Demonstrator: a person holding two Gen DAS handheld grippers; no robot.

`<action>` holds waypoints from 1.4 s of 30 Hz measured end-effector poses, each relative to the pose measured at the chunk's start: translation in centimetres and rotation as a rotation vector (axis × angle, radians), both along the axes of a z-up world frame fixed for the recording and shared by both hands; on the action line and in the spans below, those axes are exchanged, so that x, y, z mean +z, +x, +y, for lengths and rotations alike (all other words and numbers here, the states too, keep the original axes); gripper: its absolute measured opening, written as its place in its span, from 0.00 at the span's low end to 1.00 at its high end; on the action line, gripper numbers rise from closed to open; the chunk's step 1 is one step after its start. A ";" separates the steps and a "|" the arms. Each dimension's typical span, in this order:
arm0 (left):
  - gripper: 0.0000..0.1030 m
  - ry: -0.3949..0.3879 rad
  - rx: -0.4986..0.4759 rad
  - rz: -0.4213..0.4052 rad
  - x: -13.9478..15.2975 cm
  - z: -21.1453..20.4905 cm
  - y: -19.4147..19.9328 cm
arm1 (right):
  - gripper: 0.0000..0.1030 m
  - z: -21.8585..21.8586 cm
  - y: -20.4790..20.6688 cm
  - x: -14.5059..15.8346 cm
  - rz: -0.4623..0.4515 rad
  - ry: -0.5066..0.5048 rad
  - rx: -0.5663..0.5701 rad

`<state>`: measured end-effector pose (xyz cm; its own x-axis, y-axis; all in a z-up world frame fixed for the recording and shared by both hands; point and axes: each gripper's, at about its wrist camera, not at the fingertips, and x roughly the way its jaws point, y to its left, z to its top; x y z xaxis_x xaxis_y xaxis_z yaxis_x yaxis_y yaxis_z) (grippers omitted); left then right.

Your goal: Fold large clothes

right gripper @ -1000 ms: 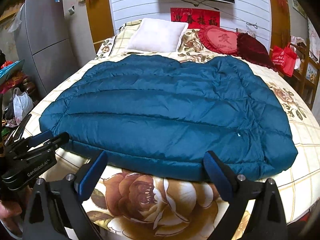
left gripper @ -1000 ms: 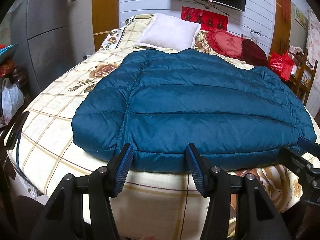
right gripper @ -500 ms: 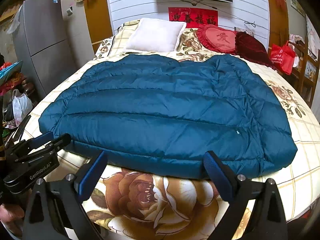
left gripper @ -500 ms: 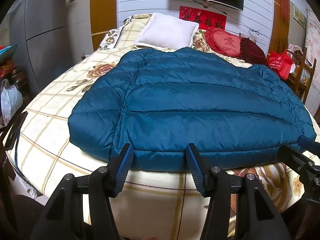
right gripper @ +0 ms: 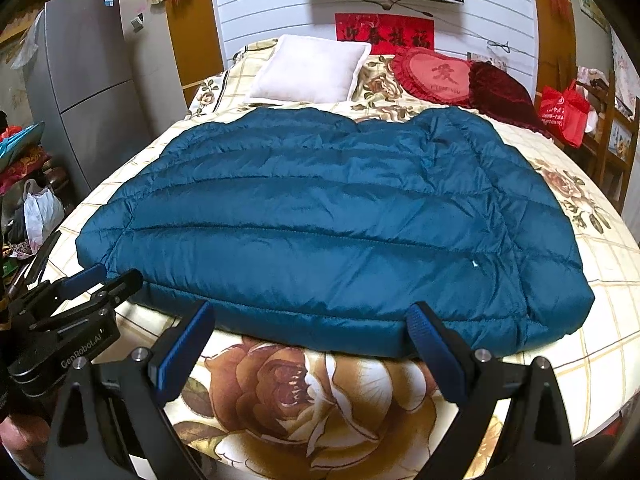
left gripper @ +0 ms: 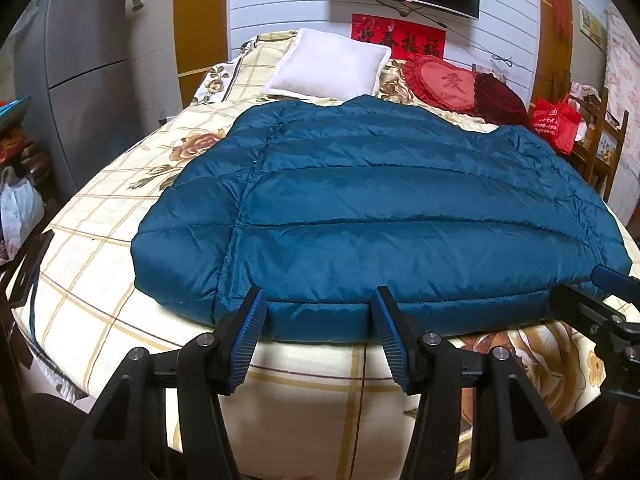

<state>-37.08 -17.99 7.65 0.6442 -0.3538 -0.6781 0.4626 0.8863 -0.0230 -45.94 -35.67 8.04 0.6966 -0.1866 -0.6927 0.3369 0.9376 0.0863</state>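
Observation:
A large teal quilted down jacket lies spread flat across the bed, its hem along the near edge; it also shows in the right wrist view. My left gripper is open and empty, its fingertips at the jacket's near hem towards the left. My right gripper is open wide and empty, its fingertips at the hem towards the right. Each gripper shows at the side of the other's view.
The bed has a cream floral checked sheet. A white pillow and red cushions lie at the head. A grey fridge and bags stand left; a red bag and wooden chair stand right.
Both grippers have edged slightly forward towards the jacket's hem. The jacket has not moved and both grippers stay open.

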 end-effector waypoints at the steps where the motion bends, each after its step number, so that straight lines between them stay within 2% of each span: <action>1: 0.56 0.000 -0.001 0.000 0.0 0.0 0.0 | 0.96 0.0 0.1 0.0 -0.001 0.001 -0.001; 42: 0.56 0.011 -0.024 -0.012 -0.1 -0.7 -0.4 | 0.96 0.0 0.5 -0.3 0.002 -0.001 0.006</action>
<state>-37.45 -18.67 7.55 0.6436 -0.3622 -0.6743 0.4842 0.8749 -0.0078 -45.41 -35.71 7.79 0.6960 -0.1830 -0.6943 0.3313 0.9397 0.0844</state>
